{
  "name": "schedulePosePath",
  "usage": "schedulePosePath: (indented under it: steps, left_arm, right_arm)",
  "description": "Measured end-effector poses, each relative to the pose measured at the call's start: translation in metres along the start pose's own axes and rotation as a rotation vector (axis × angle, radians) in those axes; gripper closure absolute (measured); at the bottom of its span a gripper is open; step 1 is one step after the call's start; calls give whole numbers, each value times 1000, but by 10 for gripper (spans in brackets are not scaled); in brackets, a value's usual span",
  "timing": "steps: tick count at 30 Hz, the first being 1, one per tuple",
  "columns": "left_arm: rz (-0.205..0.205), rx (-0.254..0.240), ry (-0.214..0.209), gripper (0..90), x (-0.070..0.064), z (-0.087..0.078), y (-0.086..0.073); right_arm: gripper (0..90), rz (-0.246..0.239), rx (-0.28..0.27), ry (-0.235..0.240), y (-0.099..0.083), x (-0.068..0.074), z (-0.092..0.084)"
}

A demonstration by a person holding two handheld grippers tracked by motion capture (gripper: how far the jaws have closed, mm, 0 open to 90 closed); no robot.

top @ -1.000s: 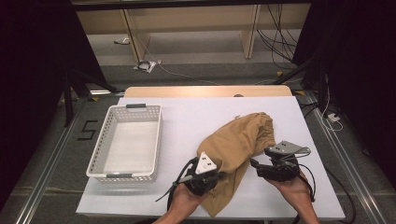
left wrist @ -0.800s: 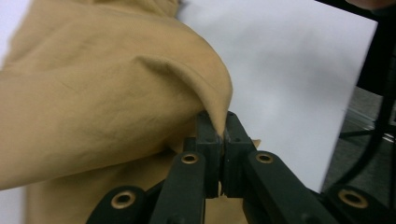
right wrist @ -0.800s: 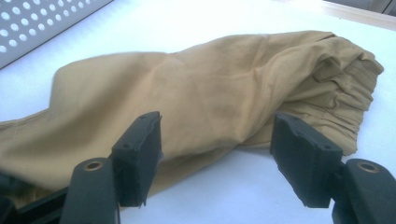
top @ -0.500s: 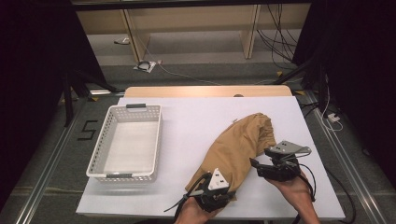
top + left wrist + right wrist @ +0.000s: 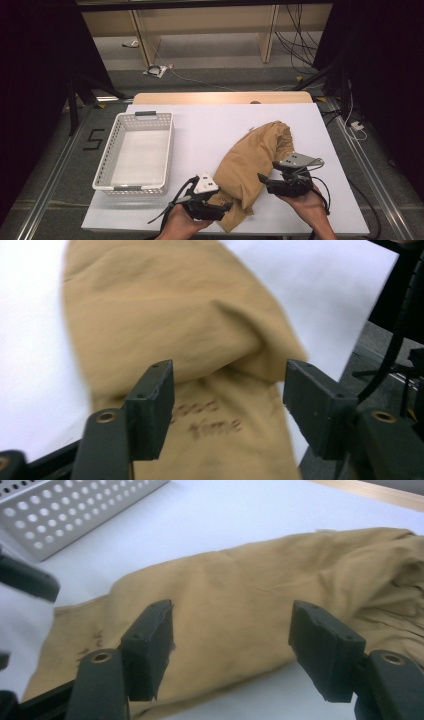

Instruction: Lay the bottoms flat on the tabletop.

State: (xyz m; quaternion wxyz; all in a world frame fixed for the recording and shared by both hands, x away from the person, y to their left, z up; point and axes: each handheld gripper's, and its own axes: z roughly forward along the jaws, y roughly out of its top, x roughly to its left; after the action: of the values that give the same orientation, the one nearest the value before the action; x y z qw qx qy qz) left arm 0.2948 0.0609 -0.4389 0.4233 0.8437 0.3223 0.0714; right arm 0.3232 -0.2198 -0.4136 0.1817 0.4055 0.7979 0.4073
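On the garment (image 5: 200, 340), faint lettering (image 5: 212, 420).

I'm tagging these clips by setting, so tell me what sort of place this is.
Probably a lab or workshop recording bay, not a home: a plain white work table with a white perforated plastic basket and tan cloth garment, loose black cables on the grey floor, and bare wooden shelving behind.

On the bench (image 5: 210, 130), the basket (image 5: 135, 152) sits left of the garment (image 5: 255, 157), apparently a sweatshirt, lying well apart.
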Motion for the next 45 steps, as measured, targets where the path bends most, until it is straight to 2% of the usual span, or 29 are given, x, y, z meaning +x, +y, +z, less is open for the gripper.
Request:
schedulePosePath:
  steps: [4,6,8,12,14,16,20,24,26,28,29,30,34,36,38,40,45]
  left_arm:
    - [-43,7,35,310,15,-4,-7]
    - [-63,9,40,289,21,-6,-9]
    - [-71,12,50,276,27,-7,-10]
    - [-89,7,60,273,32,-9,-10]
    - [-85,9,72,270,33,-8,-11]
    - [-87,21,76,270,35,-7,-11]
    - [-97,31,88,270,39,-5,-13]
    - [-102,38,94,269,40,-5,-14]
    - [-106,40,93,268,41,-4,-15]
    - [-108,44,91,265,41,-2,-16]
    - [-112,44,88,265,41,-2,-17]
    - [-113,48,87,263,40,-1,-17]
    - [-110,55,84,260,39,0,-18]
    - [-113,56,85,259,40,0,-18]
    - [-117,55,86,258,42,0,-19]
    - [-123,56,89,258,43,0,-19]
    - [-123,70,92,257,44,3,-20]
  right_arm:
    - [353,-20,11,36,3,11,6]
    - [353,-26,24,61,4,17,9]
    - [352,-42,43,100,6,29,16]
    - [361,-59,61,124,8,37,22]
    - [388,-75,100,126,9,44,31]
    - [400,-79,109,124,9,46,33]
    - [466,-80,165,141,10,50,47]
    - [581,-90,219,151,8,51,57]
    - [680,-96,232,162,6,51,58]
    - [841,-120,238,170,5,50,58]
    - [841,-120,238,170,5,50,58]
    - [886,-122,238,168,5,50,56]
    - [893,-133,219,162,5,48,50]
    - [894,-123,198,147,5,46,43]
    - [894,-97,161,109,2,35,23]
    - [894,-88,154,101,0,32,18]
    - [894,-5,124,41,-17,5,-7]
